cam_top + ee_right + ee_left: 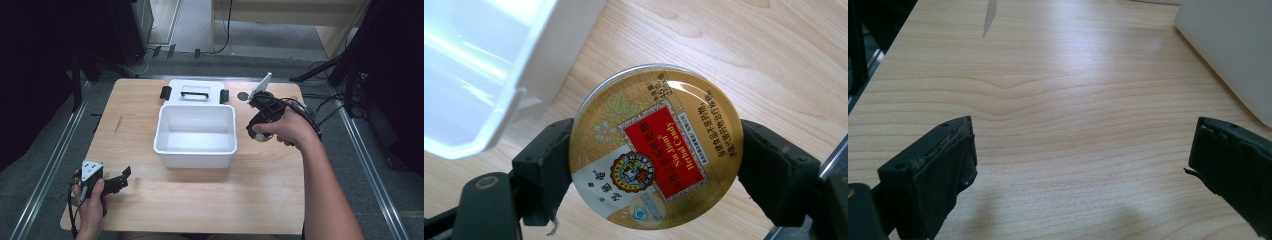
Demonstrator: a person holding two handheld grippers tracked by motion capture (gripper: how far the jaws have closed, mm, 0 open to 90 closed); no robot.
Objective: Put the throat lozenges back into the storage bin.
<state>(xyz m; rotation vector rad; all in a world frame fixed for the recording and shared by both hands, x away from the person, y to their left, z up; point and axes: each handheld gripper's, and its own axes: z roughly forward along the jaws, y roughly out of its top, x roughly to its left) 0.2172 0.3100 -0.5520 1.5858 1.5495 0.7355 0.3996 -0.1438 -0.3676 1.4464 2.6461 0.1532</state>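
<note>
At the centre of the wooden table (200, 200), an open white bin (196, 134) stands with its lid (195, 92) lying flat just behind it at 12 o'clock. At 3 o'clock of the bin, the right hand (287, 127) hides most of the right gripper (261, 131), whose jaws clamp a round gold candy tin (656, 147) by its rim, printed face toward the camera. At 7 o'clock, the left gripper (122, 177) rests low, jaws spread apart, pointing toward the bin.
</note>
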